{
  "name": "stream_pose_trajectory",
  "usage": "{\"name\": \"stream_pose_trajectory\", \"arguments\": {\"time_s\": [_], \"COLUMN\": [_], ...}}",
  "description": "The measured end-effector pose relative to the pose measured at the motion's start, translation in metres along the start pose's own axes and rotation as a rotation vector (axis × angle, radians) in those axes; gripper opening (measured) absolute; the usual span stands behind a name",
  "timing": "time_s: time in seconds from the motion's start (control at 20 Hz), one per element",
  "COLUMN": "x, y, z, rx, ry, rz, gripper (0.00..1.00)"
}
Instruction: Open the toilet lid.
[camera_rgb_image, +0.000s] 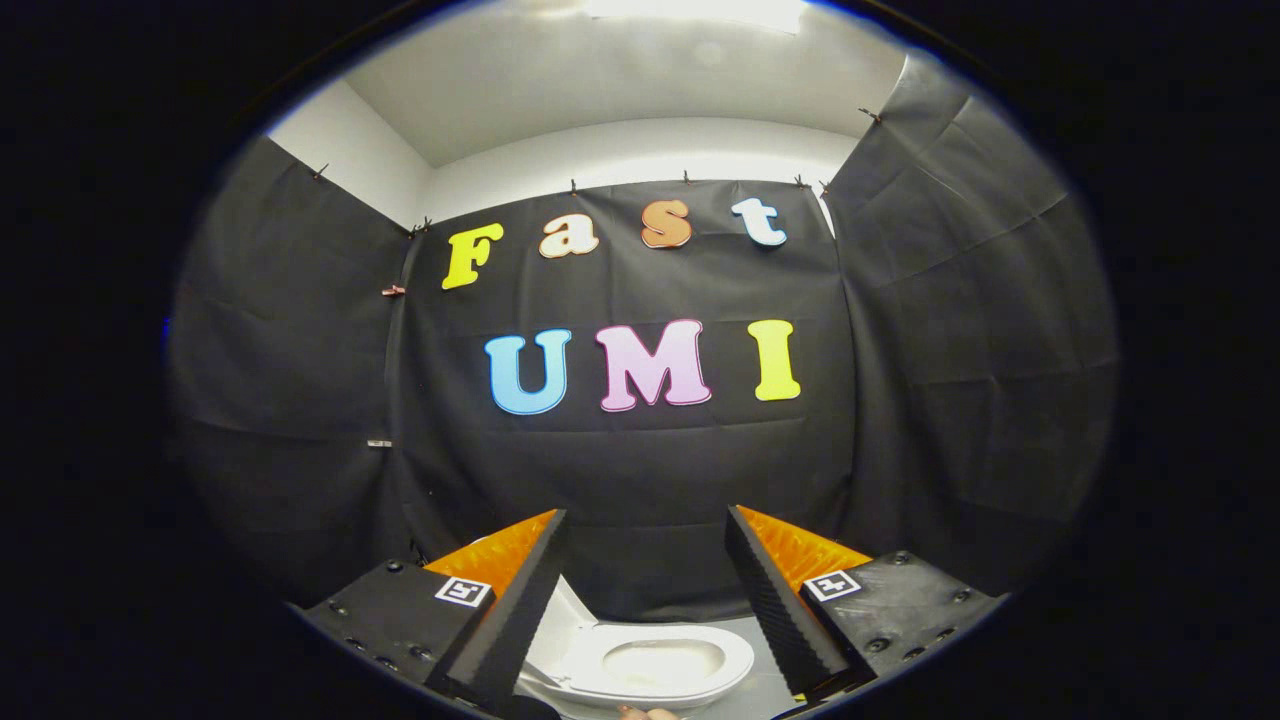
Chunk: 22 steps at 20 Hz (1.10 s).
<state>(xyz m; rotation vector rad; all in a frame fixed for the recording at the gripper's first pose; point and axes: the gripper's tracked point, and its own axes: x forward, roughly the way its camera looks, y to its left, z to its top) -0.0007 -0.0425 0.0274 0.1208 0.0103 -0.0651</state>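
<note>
A white toilet (650, 665) sits low between my two fingers, well below their tips. Its oval seat ring and the bowl inside are exposed. A white panel (565, 615), which looks like the lid, stands up from the seat's left side, partly hidden behind my left finger. My gripper (645, 515) is open, with a wide gap and nothing between its fingers. It is held above the toilet and touches no part of it; its tips point at the black cloth wall beyond.
Black cloth walls (650, 470) close the booth behind the toilet and on both sides. Grey floor (745, 690) shows beside the toilet. A white ceiling with a bright light (690, 12) is above. A small part of a hand (645, 712) shows beneath the toilet's near rim.
</note>
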Motion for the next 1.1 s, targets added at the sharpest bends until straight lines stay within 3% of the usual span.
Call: {"name": "stream_pose_trajectory", "arguments": {"time_s": [1.1], "x": [-0.0018], "y": [-0.0002], "z": [-0.0020], "rx": [-0.001], "ry": [0.003], "rz": [0.005], "gripper": [0.98]}}
